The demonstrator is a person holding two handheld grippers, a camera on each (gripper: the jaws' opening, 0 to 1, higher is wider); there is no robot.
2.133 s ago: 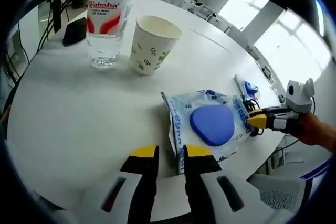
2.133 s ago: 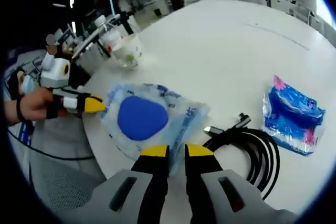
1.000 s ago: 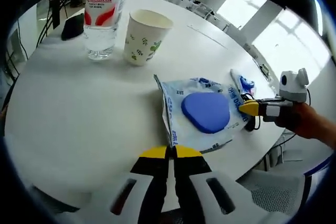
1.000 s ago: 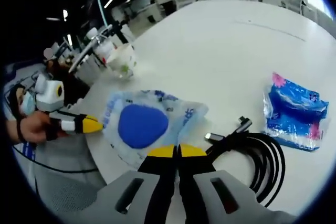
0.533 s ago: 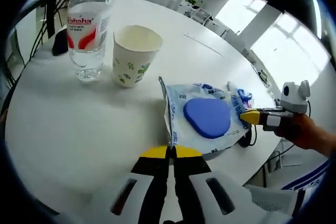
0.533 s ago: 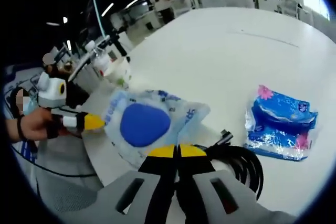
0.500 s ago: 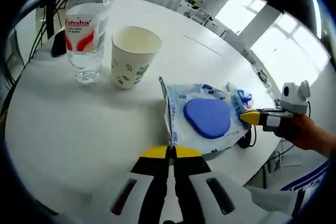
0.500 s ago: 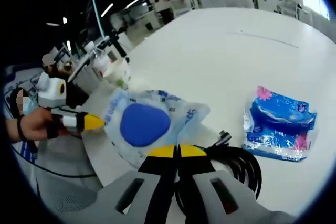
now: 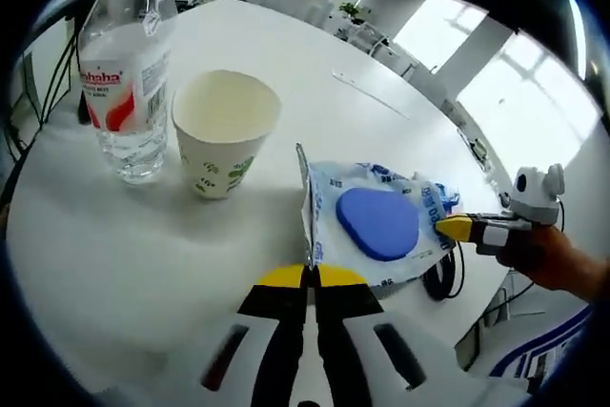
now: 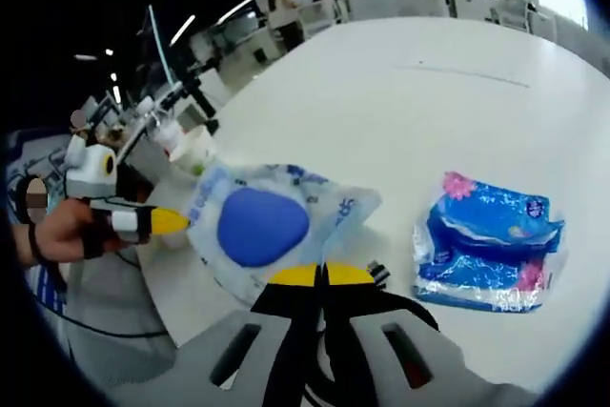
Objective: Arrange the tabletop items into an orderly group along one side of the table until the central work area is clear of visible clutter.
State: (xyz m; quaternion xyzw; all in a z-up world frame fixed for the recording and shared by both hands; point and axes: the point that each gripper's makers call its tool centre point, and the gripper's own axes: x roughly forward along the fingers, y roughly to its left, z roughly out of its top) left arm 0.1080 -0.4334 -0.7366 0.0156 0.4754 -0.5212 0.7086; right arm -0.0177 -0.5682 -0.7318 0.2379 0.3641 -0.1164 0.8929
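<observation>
Both of my hand-held grippers were open a moment ago, and now each one is pinched shut on an edge of the clear bag (image 9: 374, 224) with the blue pad inside. My left hand-held gripper (image 9: 308, 275) holds one edge and my right hand-held gripper (image 10: 320, 274) holds the other. The bag looks lifted a bit off the white worktop (image 9: 133, 235) and has come closer to the paper cup (image 9: 223, 145) and the water bottle (image 9: 122, 78). I think that means it is going to join them in a tidy row. The cup looks empty. The bottle has some water in it. The blue tissue pack (image 10: 488, 240) and the black cable (image 9: 442, 275) still wait for tidying.
</observation>
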